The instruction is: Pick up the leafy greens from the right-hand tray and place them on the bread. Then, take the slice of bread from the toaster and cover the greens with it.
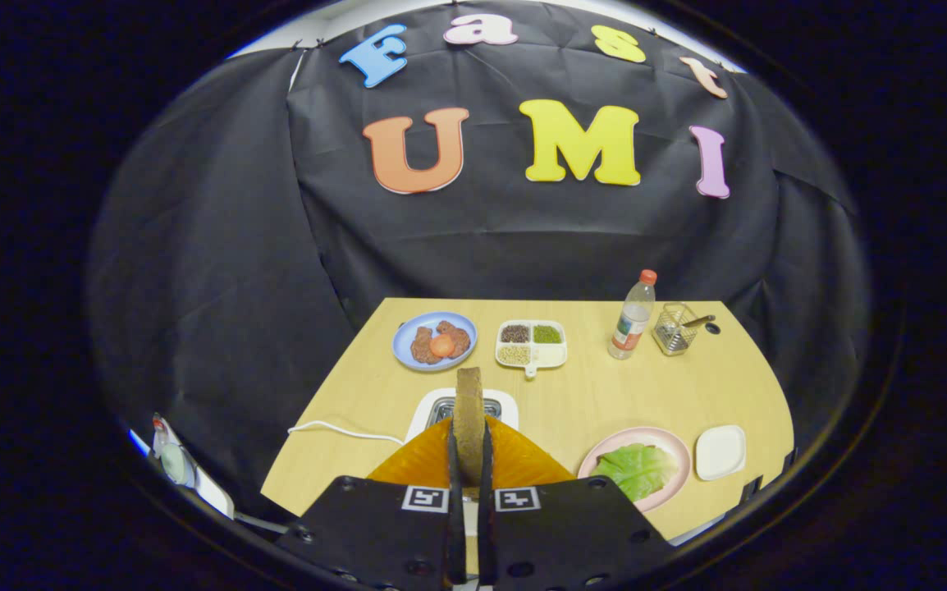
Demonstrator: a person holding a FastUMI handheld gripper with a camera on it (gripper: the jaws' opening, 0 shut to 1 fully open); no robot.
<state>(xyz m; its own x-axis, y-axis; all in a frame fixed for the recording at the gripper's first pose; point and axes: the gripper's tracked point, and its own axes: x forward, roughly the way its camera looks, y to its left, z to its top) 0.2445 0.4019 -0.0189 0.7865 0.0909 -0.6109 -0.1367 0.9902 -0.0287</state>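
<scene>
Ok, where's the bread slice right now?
In the gripper view, the bread slice stands upright, clamped between the gripper jaws, just above the white toaster, with the pink plate of greens to its right.

Open wood surface (588,402) btwn white toaster (506,402) and pink plate w/ green lettuce leaf (638,468). Far side crowded: blue plate (408,349), white divided tray (555,355), clear bottle (631,320), wire basket (674,328).

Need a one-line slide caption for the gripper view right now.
Gripper shut on the bread slice, held upright above the toaster; leafy greens on the pink plate.
</scene>
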